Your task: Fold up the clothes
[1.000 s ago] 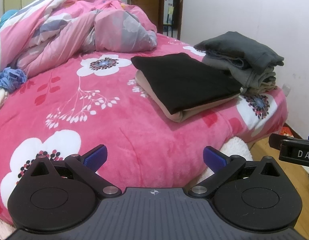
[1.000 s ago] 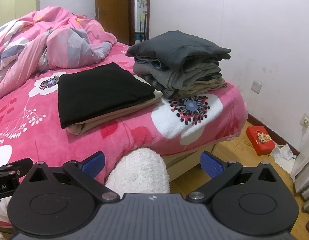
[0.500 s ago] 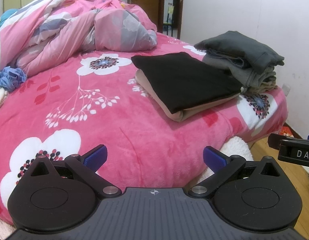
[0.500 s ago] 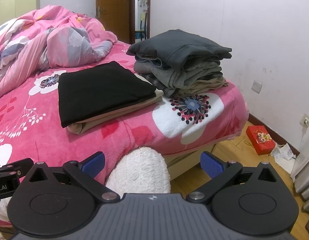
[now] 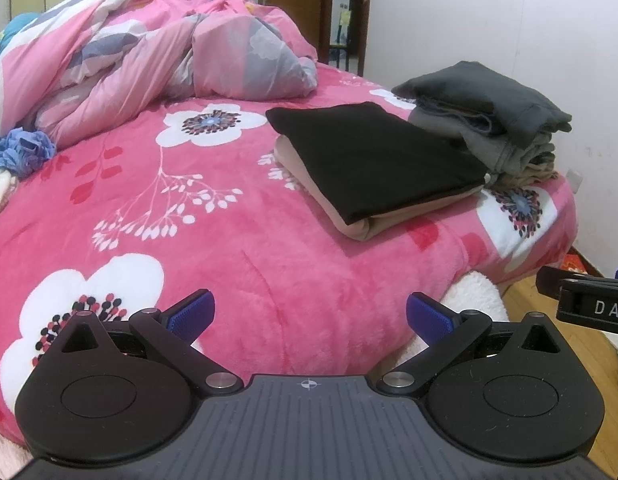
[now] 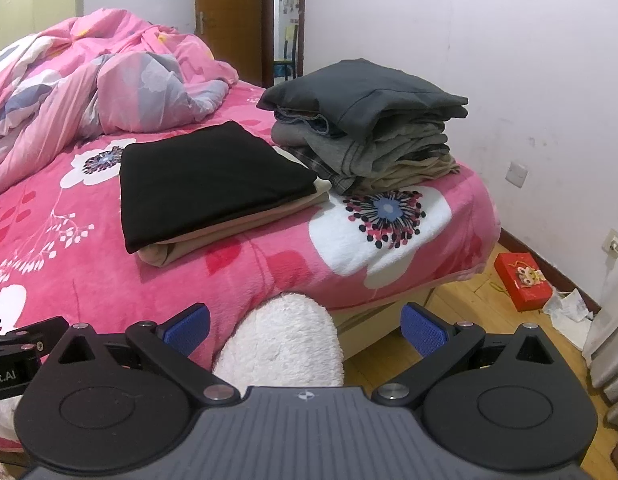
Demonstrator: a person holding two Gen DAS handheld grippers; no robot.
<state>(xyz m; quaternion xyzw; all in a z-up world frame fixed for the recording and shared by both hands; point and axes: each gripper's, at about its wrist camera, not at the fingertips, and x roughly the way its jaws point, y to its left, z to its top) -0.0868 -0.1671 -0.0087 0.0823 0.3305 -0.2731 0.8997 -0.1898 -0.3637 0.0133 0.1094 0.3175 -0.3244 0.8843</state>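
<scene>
From my seat, the folded black garment (image 5: 373, 156) sat mid-frame on the pink bed (image 5: 237, 248), well ahead of both grippers. Left gripper (image 5: 309, 316) and right gripper (image 6: 305, 326) hovered level at the bed's edge, jaws spread wide, gripping nothing.

the bed (image 5: 269, 264) is covered by a pink fleece blanket (image 6: 269, 256) printed with big white flowers. near its foot corner by the wall lies a folded black garment (image 5: 373, 156) resting on a folded beige garment (image 5: 393, 220), the two forming one flat stack. just beside that stack, on the wall side and touching it, stands a taller pile of folded grey clothes (image 6: 369, 120), with tan pieces at its bottom. behind the black garment, toward the head of the bed, a crumpled pink and grey quilt (image 5: 149, 64) is heaped up. well to the left of the black garment, at the bed's edge, sits a bunched blue cloth (image 5: 21, 152).
</scene>
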